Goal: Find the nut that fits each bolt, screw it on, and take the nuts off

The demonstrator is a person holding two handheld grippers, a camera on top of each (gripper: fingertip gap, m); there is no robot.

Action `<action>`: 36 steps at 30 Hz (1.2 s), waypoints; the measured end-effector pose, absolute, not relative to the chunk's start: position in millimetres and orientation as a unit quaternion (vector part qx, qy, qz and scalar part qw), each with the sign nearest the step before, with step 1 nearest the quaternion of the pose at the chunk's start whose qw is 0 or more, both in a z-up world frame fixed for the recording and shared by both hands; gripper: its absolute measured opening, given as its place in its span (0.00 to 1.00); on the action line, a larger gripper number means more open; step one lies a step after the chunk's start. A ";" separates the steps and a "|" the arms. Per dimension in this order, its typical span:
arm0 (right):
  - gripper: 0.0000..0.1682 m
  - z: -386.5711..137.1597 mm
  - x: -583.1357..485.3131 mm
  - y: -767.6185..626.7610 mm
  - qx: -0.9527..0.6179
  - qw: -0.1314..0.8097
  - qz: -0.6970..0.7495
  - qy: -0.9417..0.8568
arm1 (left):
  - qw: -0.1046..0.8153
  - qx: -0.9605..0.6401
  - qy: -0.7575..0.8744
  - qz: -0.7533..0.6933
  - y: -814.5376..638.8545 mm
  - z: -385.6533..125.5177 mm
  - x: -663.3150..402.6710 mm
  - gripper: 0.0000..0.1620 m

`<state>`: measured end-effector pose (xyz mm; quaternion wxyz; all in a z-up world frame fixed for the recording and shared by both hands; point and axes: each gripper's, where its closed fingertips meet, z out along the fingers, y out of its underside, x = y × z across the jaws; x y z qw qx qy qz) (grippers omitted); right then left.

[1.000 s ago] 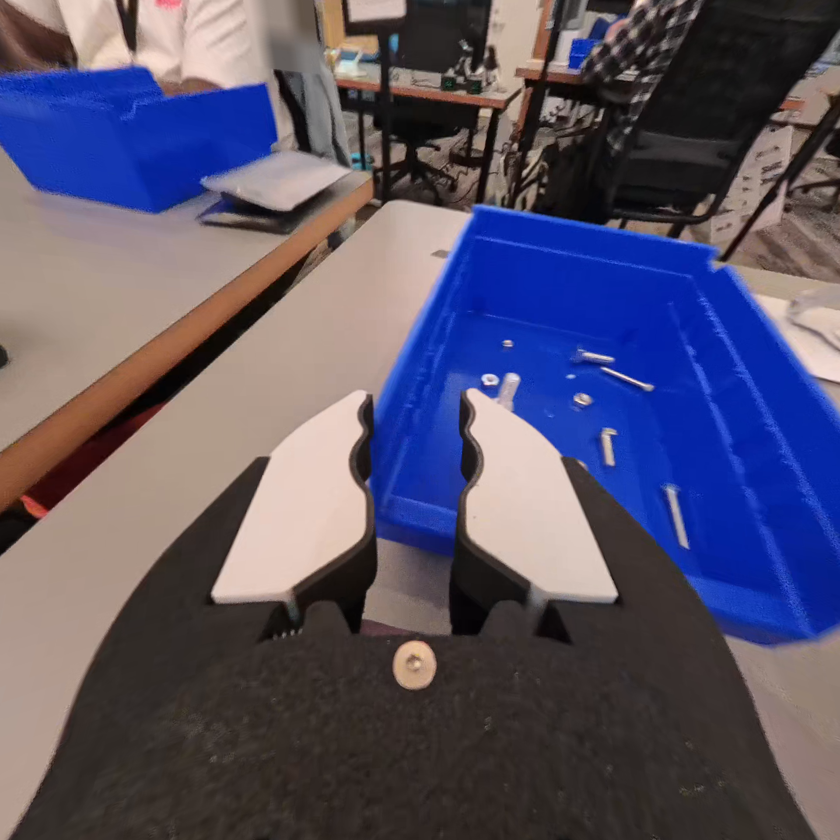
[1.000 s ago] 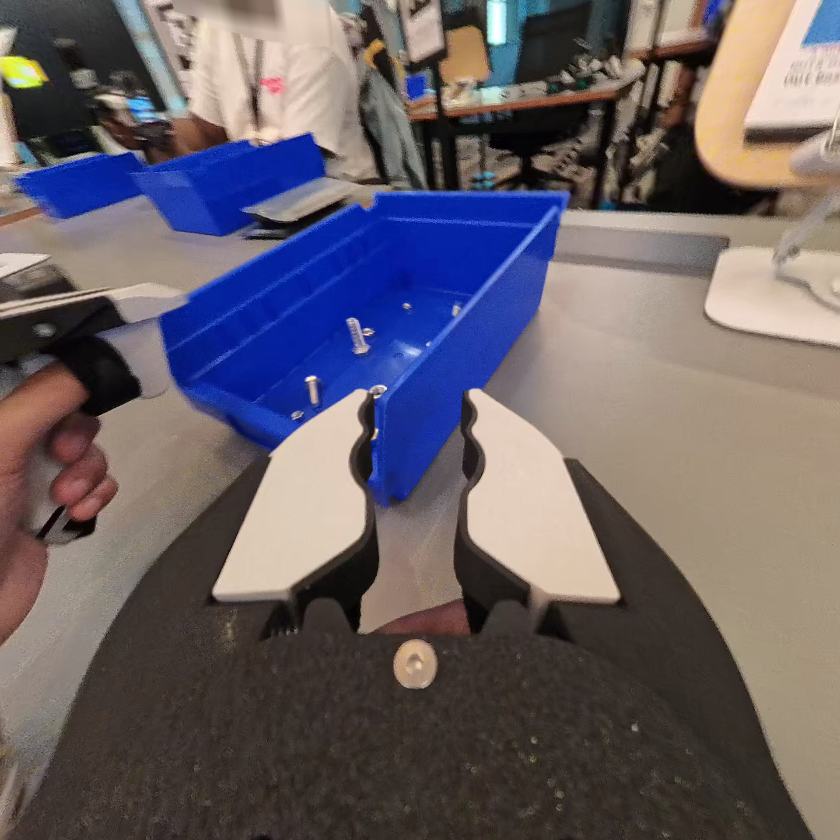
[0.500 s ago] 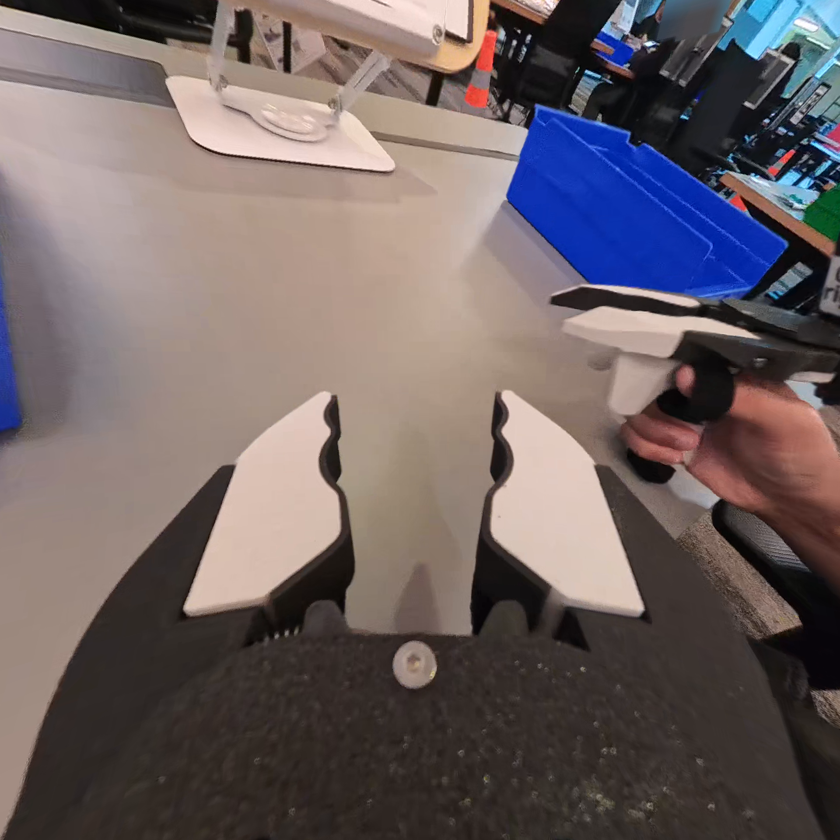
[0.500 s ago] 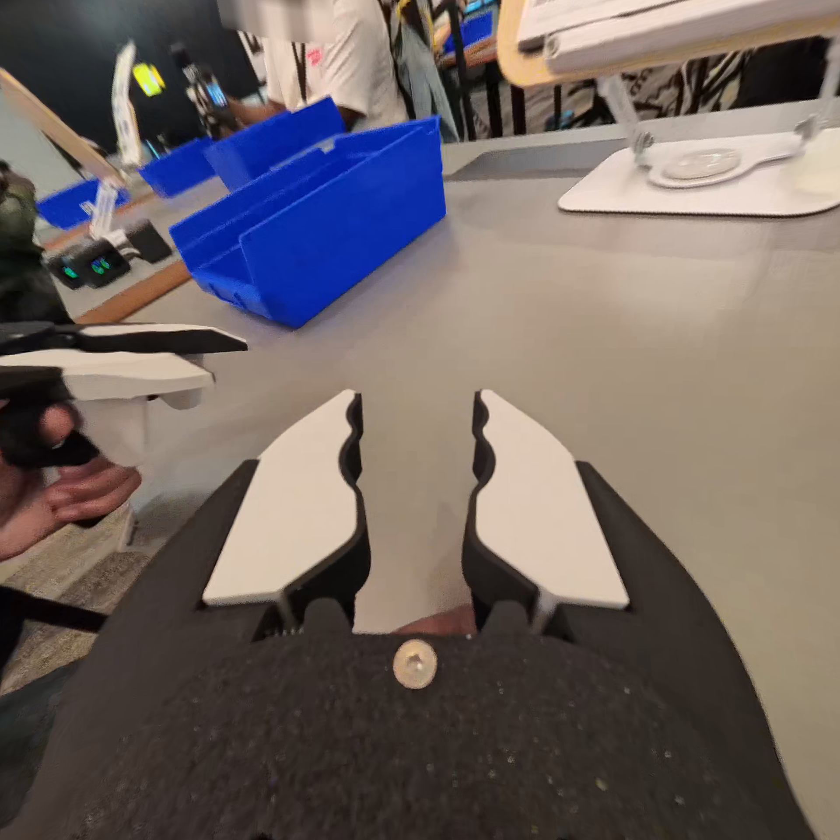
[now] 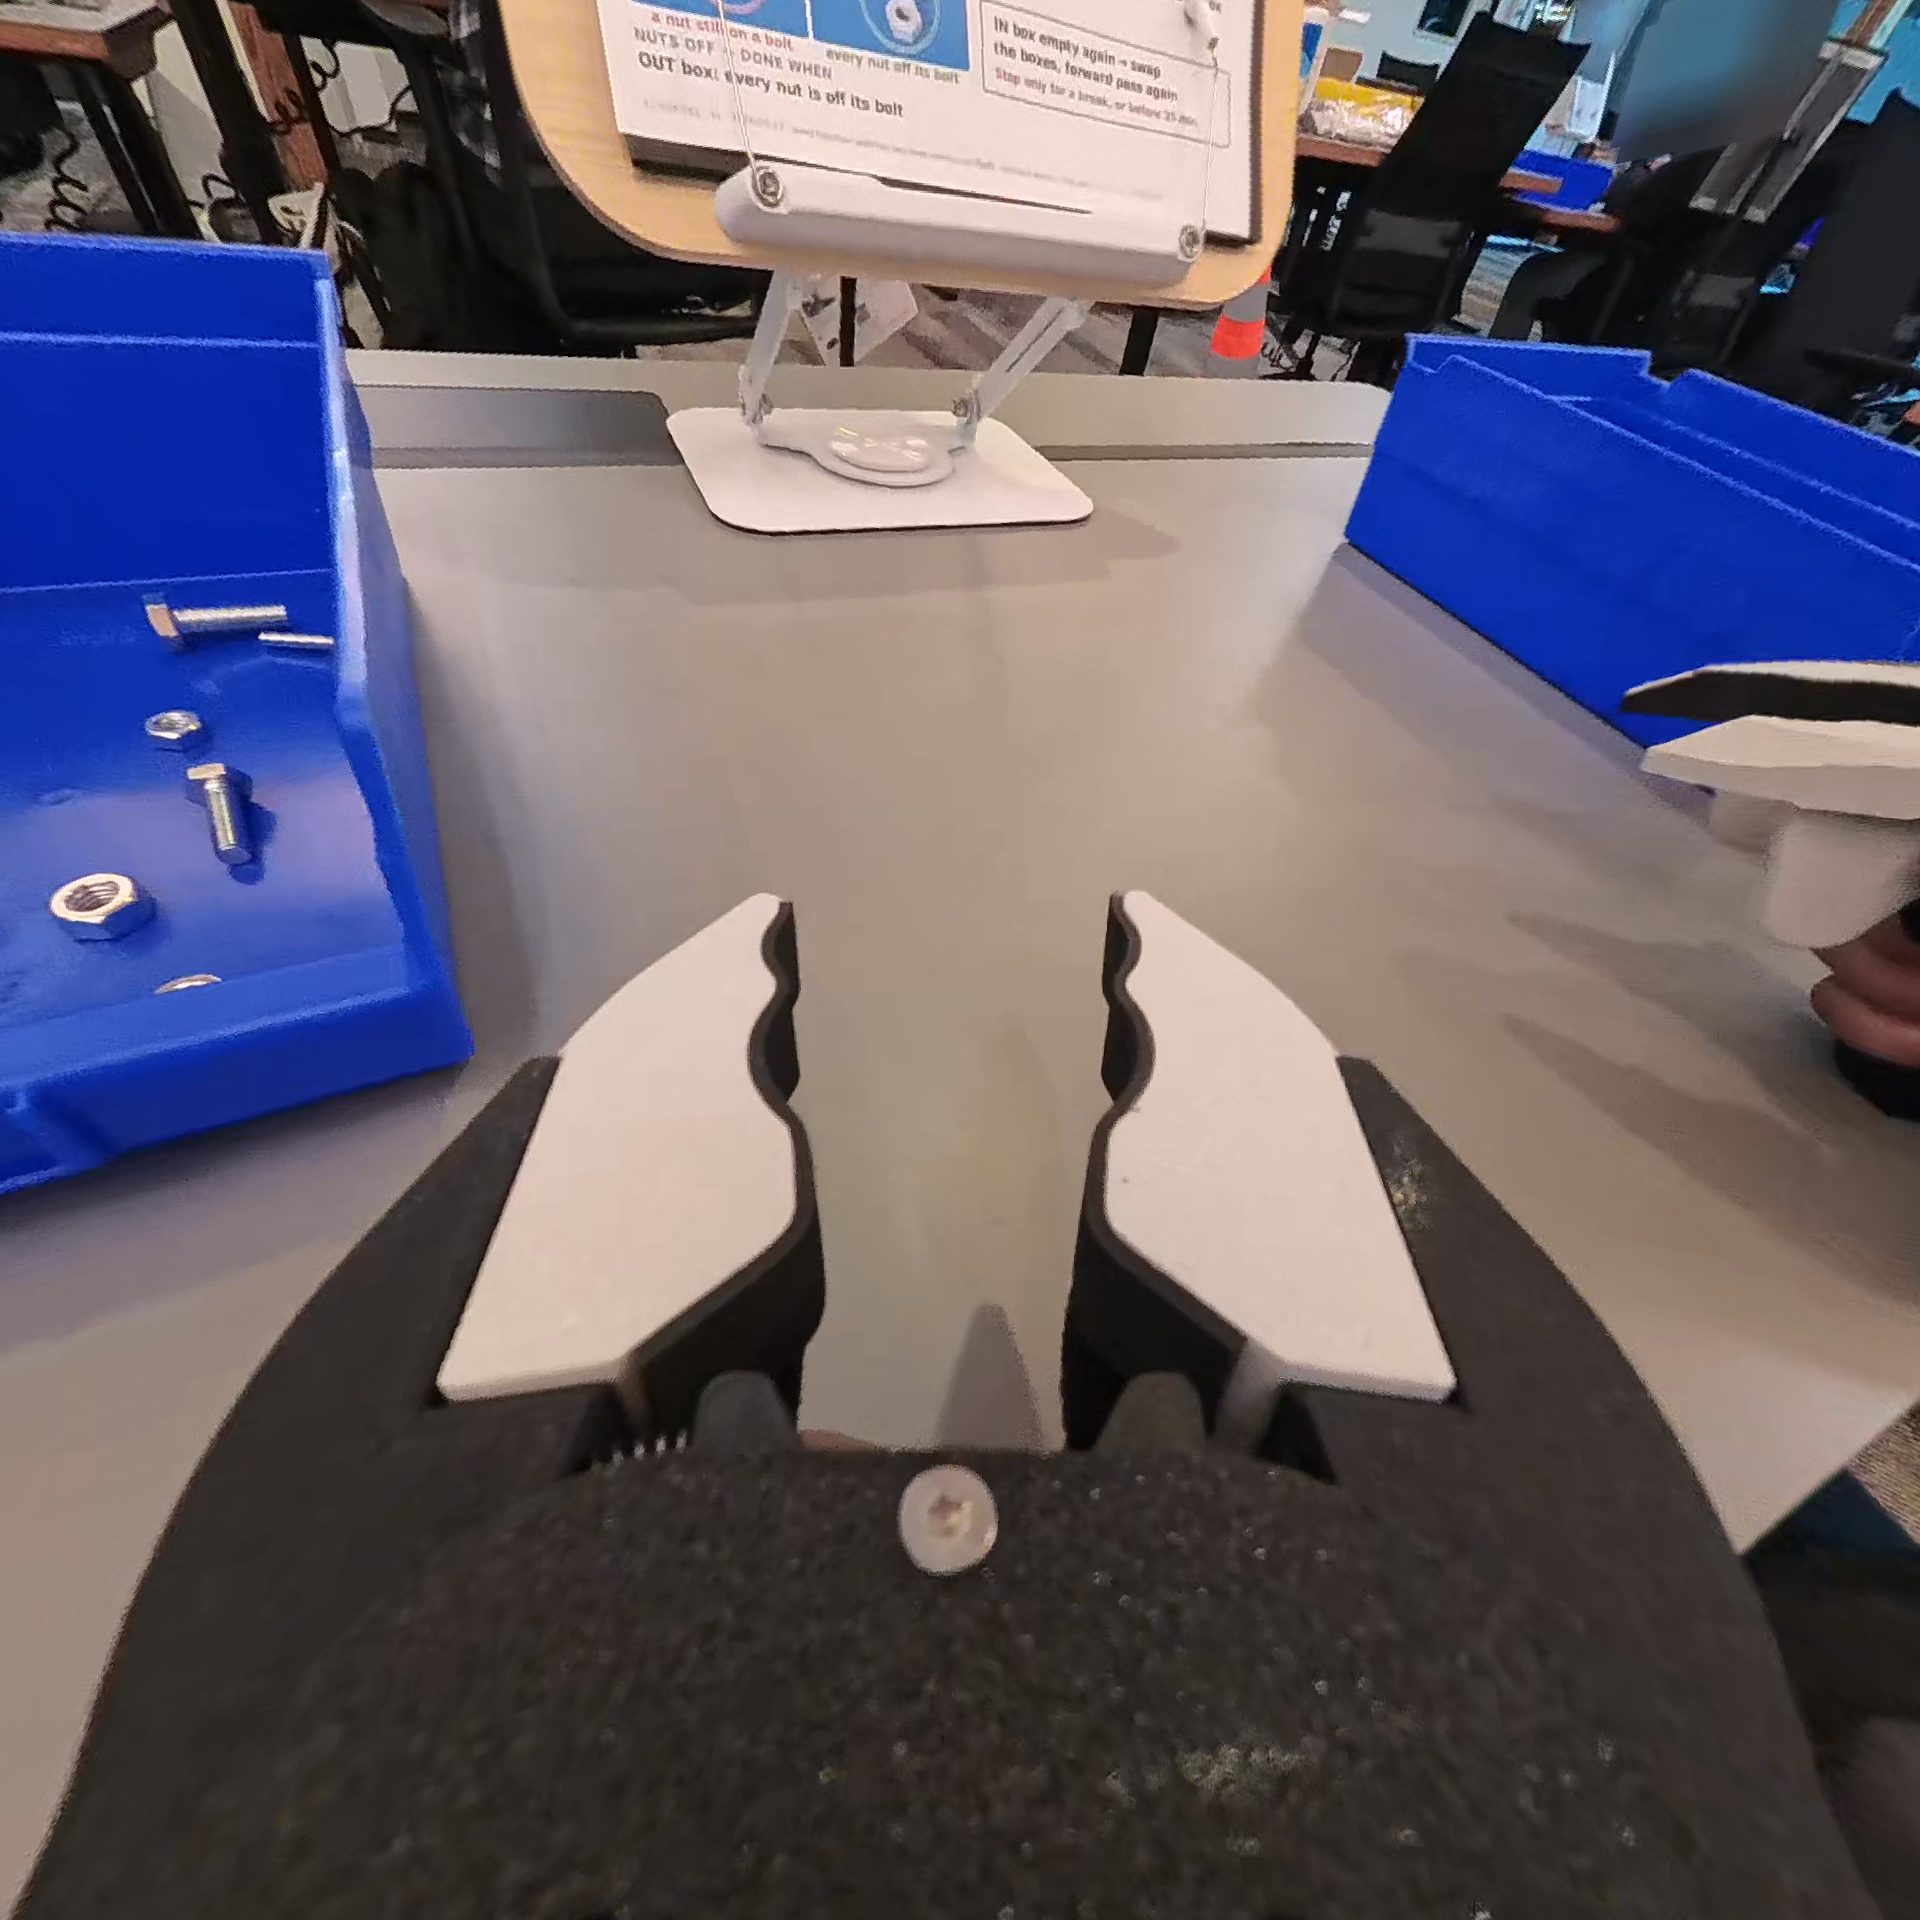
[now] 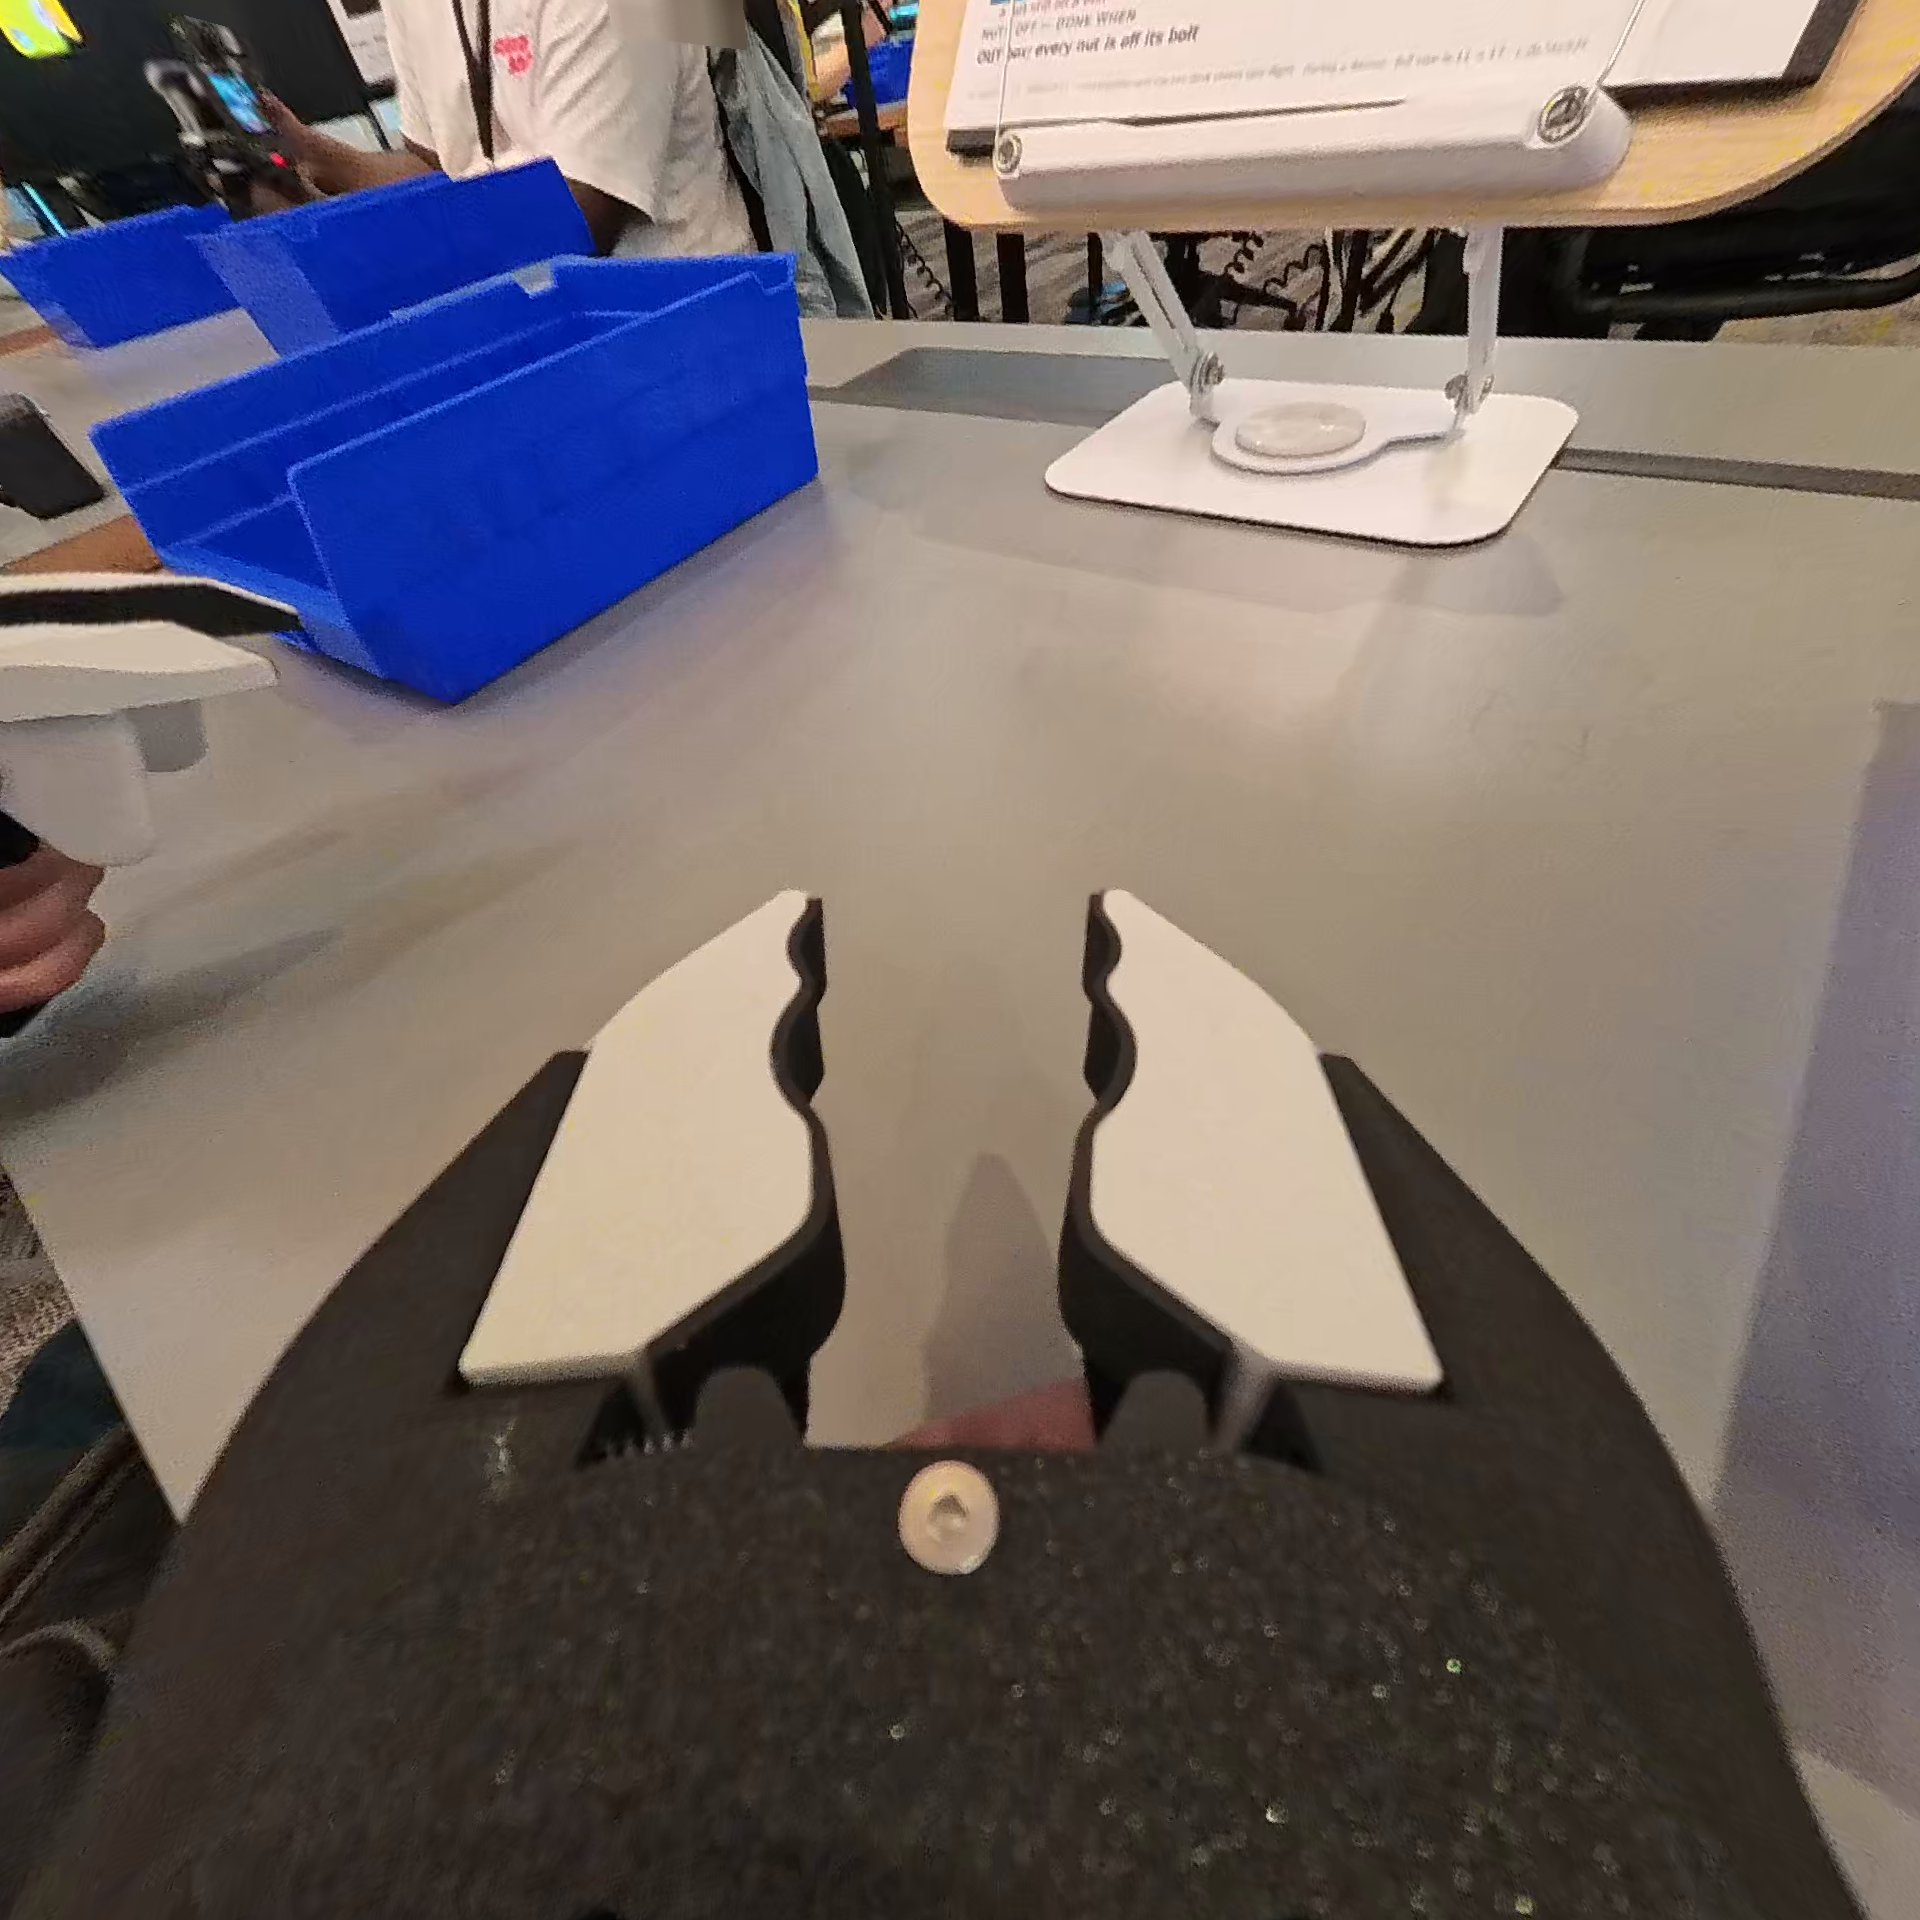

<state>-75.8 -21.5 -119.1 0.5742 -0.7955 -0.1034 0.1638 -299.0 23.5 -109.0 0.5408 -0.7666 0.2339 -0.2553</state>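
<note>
Bolts and nuts lie loose on the floor of a blue bin (image 5: 395,790) that sits on the desk (image 5: 935,727) just left of the left gripper's fingers (image 5: 665,1122). Among them are a long bolt (image 5: 213,621) toward the far end, a small nut (image 5: 175,727), a short bolt (image 5: 220,808) and a larger nut (image 5: 102,906) nearest the front wall.

Left gripper (image 5: 948,914) is held level and low over bare desk, aimed straight ahead at a white stand (image 5: 883,473) carrying a printed board. Its fingers are spread wide with nothing between them.

Right gripper (image 6: 951,909) is held the same way, level over bare desk, its fingers (image 6: 1216,1122) parted wide and empty. In its view the bin (image 6: 540,520) stands well ahead and to the left of the fingers, and the stand (image 6: 1320,468) lies ahead, slightly right.

Each gripper shows at the edge of the other's view, side-on, with a hand (image 5: 1870,997) wrapped around the right gripper's grip. A second blue bin (image 5: 1621,551) stands ahead and right of the left gripper's fingers.
</note>
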 end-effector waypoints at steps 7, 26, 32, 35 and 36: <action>0.29 -117.3 -80.7 -21.8 -0.796 0.577 0.118 -0.139 | 0.522 -0.775 0.226 -0.277 25.9 -113.8 -300.1 0.35; 0.22 -125.6 -63.9 -18.6 -0.810 0.556 0.163 -0.094 | 0.494 -0.787 0.256 -0.265 20.7 -127.9 -293.3 0.33; 0.20 -126.5 -67.3 -19.0 -0.811 0.557 0.138 -0.114 | 0.496 -0.789 0.245 -0.267 24.6 -126.9 -299.3 0.32; 0.20 -124.7 -66.6 -19.4 -0.810 0.558 0.135 -0.116 | 0.511 -0.789 0.232 -0.249 36.2 -119.2 -315.5 0.31; 0.20 -123.3 -66.8 -19.7 -0.809 0.559 0.137 -0.115 | 0.523 -0.787 0.226 -0.236 44.0 -111.9 -325.9 0.30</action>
